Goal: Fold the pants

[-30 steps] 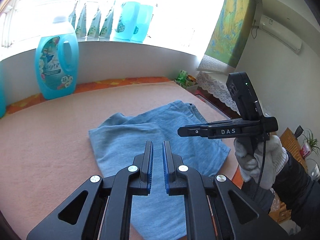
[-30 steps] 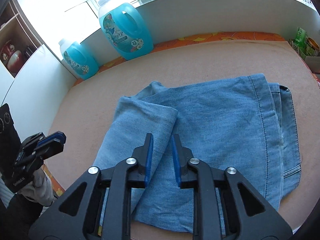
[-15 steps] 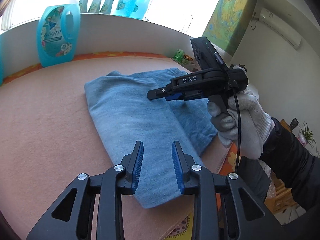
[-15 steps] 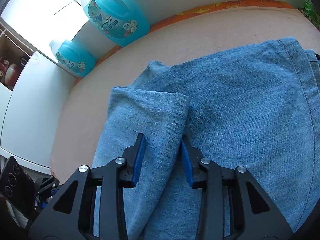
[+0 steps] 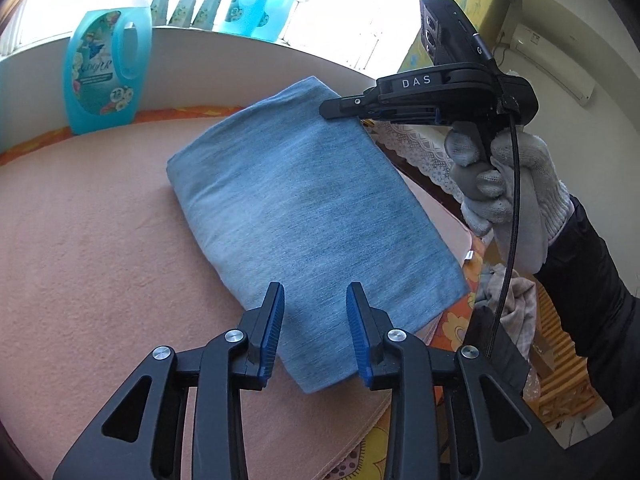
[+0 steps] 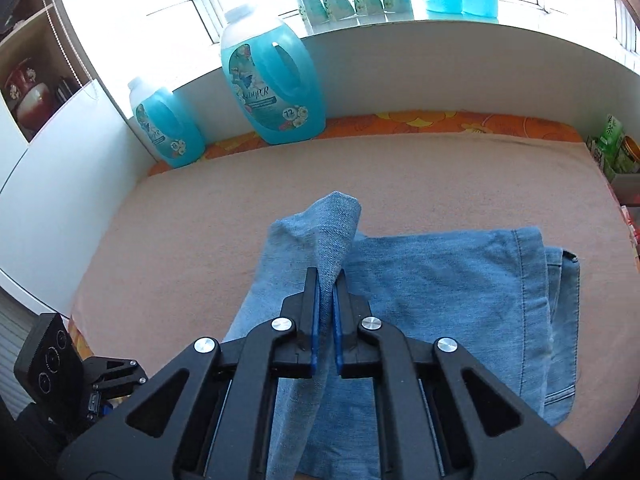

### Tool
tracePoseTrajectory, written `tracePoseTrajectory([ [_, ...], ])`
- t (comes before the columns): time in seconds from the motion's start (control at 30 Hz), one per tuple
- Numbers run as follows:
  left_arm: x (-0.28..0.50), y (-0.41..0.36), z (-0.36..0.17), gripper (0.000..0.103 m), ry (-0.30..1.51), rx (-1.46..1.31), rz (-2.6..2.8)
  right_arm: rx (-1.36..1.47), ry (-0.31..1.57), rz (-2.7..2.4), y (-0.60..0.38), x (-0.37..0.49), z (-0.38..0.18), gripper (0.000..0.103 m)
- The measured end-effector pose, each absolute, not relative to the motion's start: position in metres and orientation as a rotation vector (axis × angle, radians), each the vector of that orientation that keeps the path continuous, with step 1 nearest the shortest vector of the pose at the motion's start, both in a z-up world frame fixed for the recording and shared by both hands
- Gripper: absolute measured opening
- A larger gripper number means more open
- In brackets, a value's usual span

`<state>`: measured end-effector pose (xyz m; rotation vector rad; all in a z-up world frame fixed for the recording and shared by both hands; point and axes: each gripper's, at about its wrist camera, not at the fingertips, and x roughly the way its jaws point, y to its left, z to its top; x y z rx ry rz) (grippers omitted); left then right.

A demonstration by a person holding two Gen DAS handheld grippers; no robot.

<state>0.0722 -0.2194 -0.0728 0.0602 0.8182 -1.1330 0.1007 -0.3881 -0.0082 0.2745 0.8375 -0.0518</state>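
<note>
moved: right gripper (image 6: 325, 316) now lifted, pinching jeans (image 6: 440, 280) leg end | left gripper (image 5: 315, 332) jaws opening, nothing gripped | jeans on pink blanket (image 6: 200, 208) | step: final fold | next: probably carry it across, drop flat

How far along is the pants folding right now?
Done: the jeans already lie folded into a compact stack on the pink blanket. In hand: the right gripper is shut on one denim edge, lifting it. The left gripper is opening over the near end, gripping nothing. Left: lay the flap over and flatten it.
</note>
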Motion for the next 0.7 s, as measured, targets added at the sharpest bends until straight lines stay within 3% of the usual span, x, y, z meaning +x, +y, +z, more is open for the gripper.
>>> tracePoseTrajectory([
  [0.23, 0.075, -0.246, -0.074, 0.030, 0.805, 0.089, -1.164, 0.223, 0.862, -0.194, -0.449, 0.112, 0.000, 0.005],
  [0.7, 0.069, -0.308, -0.094, 0.030, 0.847, 0.209, -1.256, 0.406, 0.923, -0.271, -0.534, 0.115, -0.059, 0.005],
])
